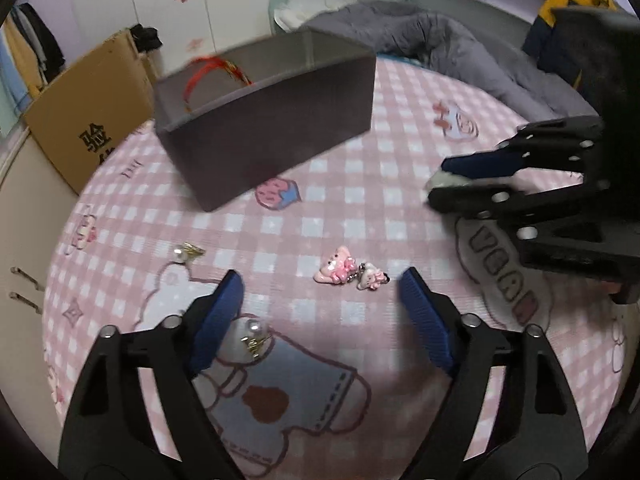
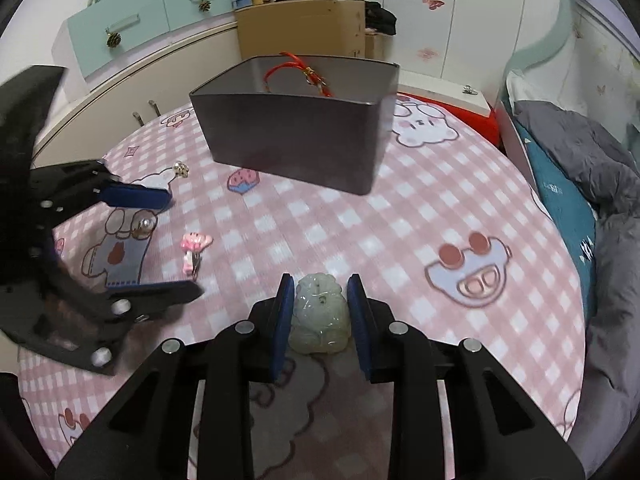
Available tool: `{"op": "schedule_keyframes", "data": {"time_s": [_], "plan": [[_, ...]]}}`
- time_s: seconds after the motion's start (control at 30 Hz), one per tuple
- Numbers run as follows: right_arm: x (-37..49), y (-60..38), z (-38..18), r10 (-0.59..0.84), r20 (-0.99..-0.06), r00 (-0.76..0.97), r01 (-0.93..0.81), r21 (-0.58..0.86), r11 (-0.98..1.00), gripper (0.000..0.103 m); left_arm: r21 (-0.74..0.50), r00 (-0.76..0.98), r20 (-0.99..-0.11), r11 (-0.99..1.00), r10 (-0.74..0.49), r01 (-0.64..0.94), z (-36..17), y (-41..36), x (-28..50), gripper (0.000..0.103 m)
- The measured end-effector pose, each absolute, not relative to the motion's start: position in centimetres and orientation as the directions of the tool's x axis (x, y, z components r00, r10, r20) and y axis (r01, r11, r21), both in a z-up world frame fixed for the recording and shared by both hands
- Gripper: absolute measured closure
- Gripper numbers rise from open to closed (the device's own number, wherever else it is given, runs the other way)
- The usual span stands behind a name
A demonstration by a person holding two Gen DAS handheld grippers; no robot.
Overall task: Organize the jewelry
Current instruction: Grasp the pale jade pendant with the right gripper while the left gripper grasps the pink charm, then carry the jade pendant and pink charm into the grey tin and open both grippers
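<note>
Right tool (image 2: 320,312) pinches the jade pendant (image 2: 319,320) (base hidden); left tool (image 1: 320,312) gapes over blurred charms (image 1: 352,272).

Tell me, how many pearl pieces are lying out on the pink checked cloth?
2. One pearl piece lies close against the jaws of the left gripper; the other lies farther out, nearer the edge of the cloth. The dark box may hide more.
</note>
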State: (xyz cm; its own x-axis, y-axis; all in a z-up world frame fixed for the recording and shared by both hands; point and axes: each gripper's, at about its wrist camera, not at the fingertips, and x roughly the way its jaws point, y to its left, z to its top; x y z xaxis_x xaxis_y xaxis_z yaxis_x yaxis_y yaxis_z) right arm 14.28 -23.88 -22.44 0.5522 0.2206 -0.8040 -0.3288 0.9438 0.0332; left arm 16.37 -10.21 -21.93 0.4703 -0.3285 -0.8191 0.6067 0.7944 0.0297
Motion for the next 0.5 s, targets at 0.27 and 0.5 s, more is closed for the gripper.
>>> {"op": "schedule_keyframes", "data": {"time_s": [0.27, 0.5], "plan": [[13.2, -23.3, -22.5, 0.193, -0.803, 0.564, -0.306, 0.014, 0.952, 0.076, -0.023, 0.428, -0.814, 0.757, -0.393, 0.652, -21.4, -10.9, 16.3, 0.086], [11.9, -23.9, -22.4, 0.198, -0.792, 0.578, -0.264, 0.048, 0.963, 0.076, -0.09, 0.406, -0.806, 0.767, -0.431, 0.636, -21.3, -9.9, 16.3, 0.097]]}}
